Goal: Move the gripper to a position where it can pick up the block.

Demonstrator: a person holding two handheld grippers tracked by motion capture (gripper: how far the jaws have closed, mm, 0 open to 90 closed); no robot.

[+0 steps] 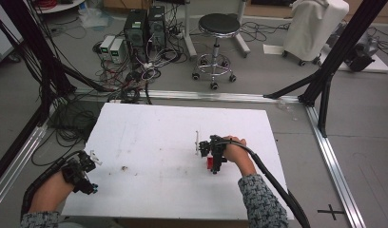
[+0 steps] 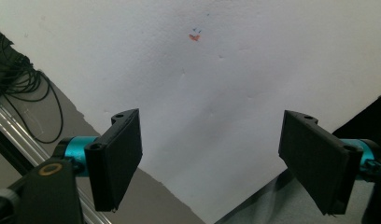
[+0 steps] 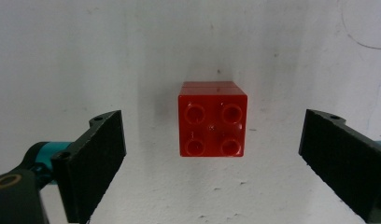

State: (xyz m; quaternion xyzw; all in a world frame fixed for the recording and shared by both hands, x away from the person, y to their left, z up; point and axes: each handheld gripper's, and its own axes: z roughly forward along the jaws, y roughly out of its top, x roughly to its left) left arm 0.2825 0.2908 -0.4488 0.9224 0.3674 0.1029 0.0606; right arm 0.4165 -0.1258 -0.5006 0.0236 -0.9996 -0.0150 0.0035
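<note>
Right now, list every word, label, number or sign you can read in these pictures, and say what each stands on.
No readable text.
Black cross mark taped or painted on the floor: a sign, no letters.
Small orange and blue specks on the white table: stains, not writing.
Red brick: any lettering on its studs is too small to read.
Computer towers and the small white boxes: labels too blurred to read.

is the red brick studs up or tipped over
Studs up. In the right gripper view the red brick shows all four round studs facing the camera, sitting flat on the white table between the open right tongs.
</note>
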